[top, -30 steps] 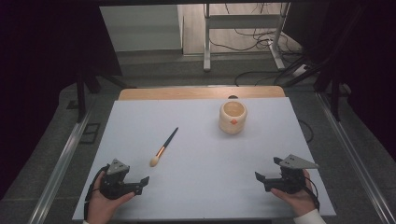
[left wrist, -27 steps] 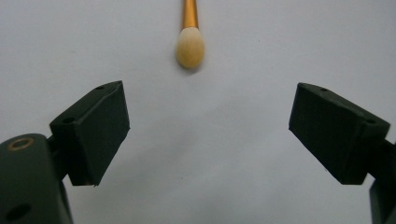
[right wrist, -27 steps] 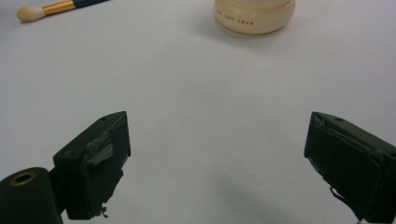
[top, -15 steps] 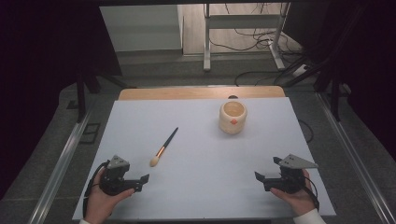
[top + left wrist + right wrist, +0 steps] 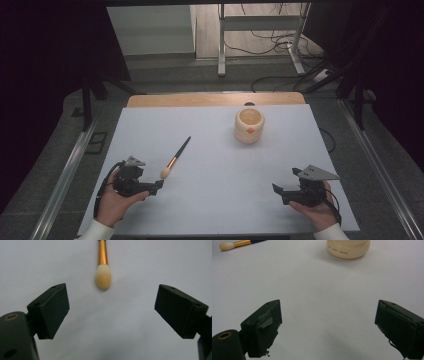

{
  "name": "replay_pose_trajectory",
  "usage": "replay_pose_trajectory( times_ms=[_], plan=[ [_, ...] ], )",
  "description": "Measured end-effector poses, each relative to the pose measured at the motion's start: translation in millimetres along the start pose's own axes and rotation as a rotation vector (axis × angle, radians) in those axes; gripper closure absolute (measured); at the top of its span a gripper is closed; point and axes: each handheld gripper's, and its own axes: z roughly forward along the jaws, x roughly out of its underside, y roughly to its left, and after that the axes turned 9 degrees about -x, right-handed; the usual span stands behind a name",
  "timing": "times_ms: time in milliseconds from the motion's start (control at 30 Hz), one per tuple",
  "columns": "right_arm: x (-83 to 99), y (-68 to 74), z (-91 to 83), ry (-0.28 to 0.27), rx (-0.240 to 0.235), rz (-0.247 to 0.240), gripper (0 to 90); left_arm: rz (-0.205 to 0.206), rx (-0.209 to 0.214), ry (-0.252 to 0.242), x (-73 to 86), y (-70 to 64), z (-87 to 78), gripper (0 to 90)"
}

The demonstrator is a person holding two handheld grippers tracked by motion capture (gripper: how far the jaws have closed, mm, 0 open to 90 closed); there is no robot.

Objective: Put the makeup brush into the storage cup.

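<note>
Covering the wooden bench is a pale white sheet (image 5: pixel 215 150), with grey floor, cables and dark curtains around it. One black-handled, gold-ferruled brush (image 5: pixel 175 157) lies near the left edge; one cream round jar (image 5: pixel 249 125) stands toward the far edge. Two grippers, left (image 5: pixel 155 186) and right (image 5: pixel 276 189), rest near the near corners, jaws apart and empty.

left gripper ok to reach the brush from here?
Probably yes. The left gripper is open, the brush lies just ahead of its jaws, and bare table lies between them.
</note>
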Motion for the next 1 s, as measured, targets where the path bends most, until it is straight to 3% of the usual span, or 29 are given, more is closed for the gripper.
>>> replay_pose_trajectory(
  times_ms=[533, 1000],
  plan=[
    [-0.1, -0.4, 0.1, 0.001, -0.001, 0.011, 7.3, 0.004, -0.021, 0.035, -26.5, 2.1, 19.9, 13.6],
    [0.4, -1.3, 0.9, 0.007, 0.003, 0.013, 7.3, 0.049, -0.023, 0.08, -44.0, -0.8, 30.4, 13.3]
  ],
)
